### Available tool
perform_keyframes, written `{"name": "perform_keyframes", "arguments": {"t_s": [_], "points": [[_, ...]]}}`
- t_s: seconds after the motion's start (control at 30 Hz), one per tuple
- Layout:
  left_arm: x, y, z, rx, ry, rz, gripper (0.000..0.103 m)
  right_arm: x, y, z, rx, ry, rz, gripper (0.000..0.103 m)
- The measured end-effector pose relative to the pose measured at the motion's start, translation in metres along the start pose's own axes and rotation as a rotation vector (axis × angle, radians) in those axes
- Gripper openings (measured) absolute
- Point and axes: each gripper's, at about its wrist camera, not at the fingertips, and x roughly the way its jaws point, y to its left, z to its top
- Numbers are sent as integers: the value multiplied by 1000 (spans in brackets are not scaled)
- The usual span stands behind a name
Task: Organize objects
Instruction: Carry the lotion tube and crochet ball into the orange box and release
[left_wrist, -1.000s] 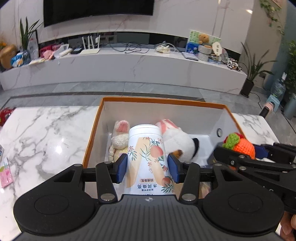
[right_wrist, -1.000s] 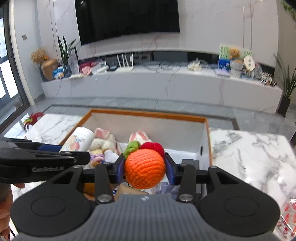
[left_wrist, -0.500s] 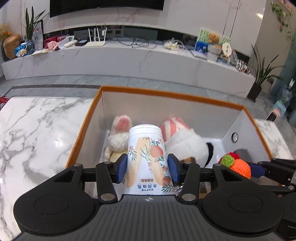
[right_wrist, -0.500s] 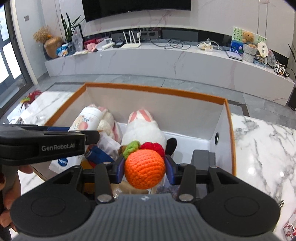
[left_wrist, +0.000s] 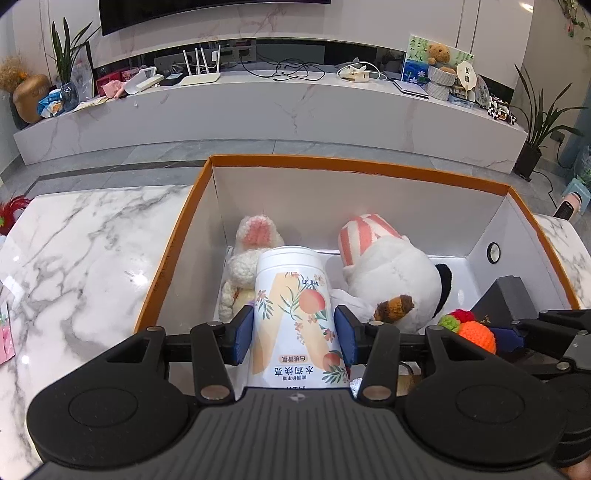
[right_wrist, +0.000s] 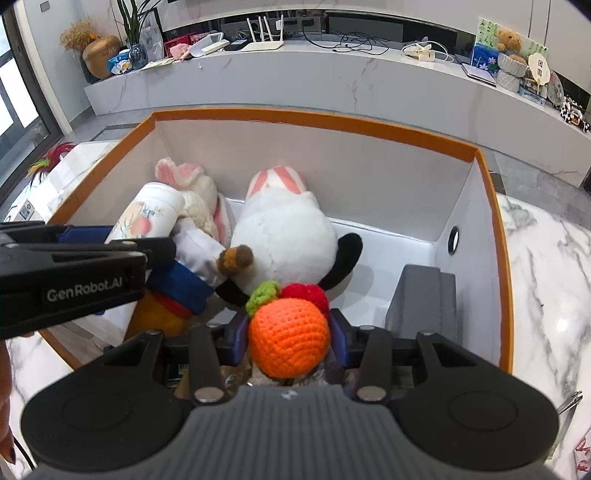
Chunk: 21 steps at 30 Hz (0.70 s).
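Observation:
My left gripper (left_wrist: 294, 339) is shut on a white peach-print canister (left_wrist: 295, 314) and holds it inside the orange-rimmed box (left_wrist: 354, 164), over its left part. My right gripper (right_wrist: 289, 338) is shut on an orange crochet fruit (right_wrist: 289, 338) low over the box's near middle. The canister (right_wrist: 147, 216) and left gripper show at left in the right wrist view; the crochet fruit (left_wrist: 476, 334) shows at right in the left wrist view. In the box lie a white plush cat (right_wrist: 284, 236), a cream crochet bunny (left_wrist: 247, 254) and a dark grey box (right_wrist: 423, 299).
The box (right_wrist: 317, 125) stands on a white marble table (left_wrist: 85, 251). A blue and yellow plush (right_wrist: 177, 291) lies at the box's near left. A long marble TV console (left_wrist: 273, 107) with plants and clutter runs behind. Pink packets (left_wrist: 5, 332) lie at the table's left edge.
Both grippers have moved forward and down into the box with their loads. The box now fills more of each view, and the crochet fruit sits lower, near the plush cat.

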Motion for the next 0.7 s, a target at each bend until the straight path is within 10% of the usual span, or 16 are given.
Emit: {"name": "perform_keyframes", "arguments": {"t_s": [0.7], "points": [[8,0,0,-6,17,-4,55,17,-6,15,61,175,21,46]]}}
